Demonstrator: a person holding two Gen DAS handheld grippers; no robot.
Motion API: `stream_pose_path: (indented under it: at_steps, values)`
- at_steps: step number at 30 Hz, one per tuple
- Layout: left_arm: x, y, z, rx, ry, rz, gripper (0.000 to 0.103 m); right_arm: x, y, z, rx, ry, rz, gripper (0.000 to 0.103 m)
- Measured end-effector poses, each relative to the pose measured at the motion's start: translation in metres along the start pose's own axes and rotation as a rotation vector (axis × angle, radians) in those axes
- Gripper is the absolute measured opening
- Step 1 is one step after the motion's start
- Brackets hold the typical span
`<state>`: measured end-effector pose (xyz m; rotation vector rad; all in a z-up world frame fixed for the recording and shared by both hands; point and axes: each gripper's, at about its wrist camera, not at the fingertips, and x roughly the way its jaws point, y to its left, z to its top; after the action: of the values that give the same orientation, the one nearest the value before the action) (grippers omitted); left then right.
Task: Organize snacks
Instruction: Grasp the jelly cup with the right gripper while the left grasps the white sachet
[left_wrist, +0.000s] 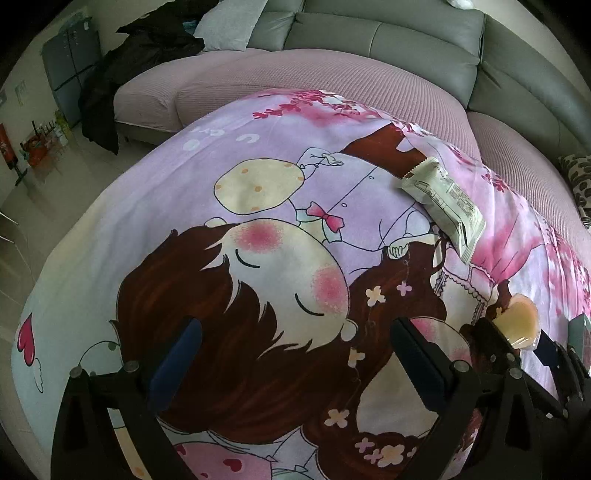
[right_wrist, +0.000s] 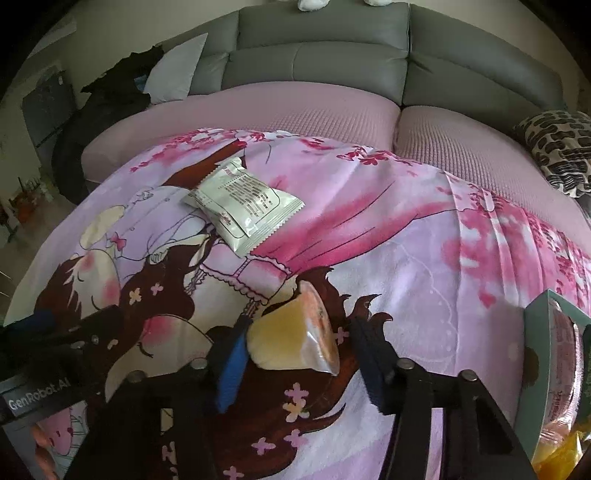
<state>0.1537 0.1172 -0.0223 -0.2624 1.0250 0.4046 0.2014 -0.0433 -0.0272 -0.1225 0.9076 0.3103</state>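
A yellow jelly cup (right_wrist: 291, 338) lies on its side on the cartoon-print blanket (right_wrist: 424, 258), between the fingers of my open right gripper (right_wrist: 301, 350); the left pad (right_wrist: 231, 369) touches it, the right pad stands apart. The cup also shows in the left wrist view (left_wrist: 519, 325) by the right gripper. A white snack packet (right_wrist: 240, 203) lies flat farther back; it also shows in the left wrist view (left_wrist: 443, 201). My left gripper (left_wrist: 295, 354) is open and empty over the blanket.
A teal box (right_wrist: 554, 369) holding snacks stands at the right edge; its corner shows in the left wrist view (left_wrist: 580, 336). A grey sofa (right_wrist: 317, 62) with pink seat covers lies behind the blanket. A leopard-print cushion (right_wrist: 557, 147) sits at right, dark clothing (left_wrist: 136, 59) at left.
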Motion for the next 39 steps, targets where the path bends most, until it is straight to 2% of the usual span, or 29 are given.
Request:
stream_pose_path:
  at_steps: [3, 22, 34, 39]
  values:
    - [0.001, -0.001, 0.001, 0.005, 0.002, -0.001, 0.102, 0.0, -0.002, 0.0, 0.01, 0.001, 0.008, 0.048]
    - [0.0, -0.008, 0.001, 0.013, 0.005, -0.031, 0.102, -0.007, -0.001, -0.009, -0.052, 0.003, 0.019, 0.05]
    - [0.0, -0.014, 0.002, 0.026, 0.005, -0.052, 0.102, -0.007, -0.003, -0.008, -0.044, 0.014, 0.03, 0.047]
    - [-0.003, -0.023, 0.006, 0.047, -0.016, -0.099, 0.102, -0.006, -0.005, -0.007, -0.031, 0.012, 0.038, 0.047]
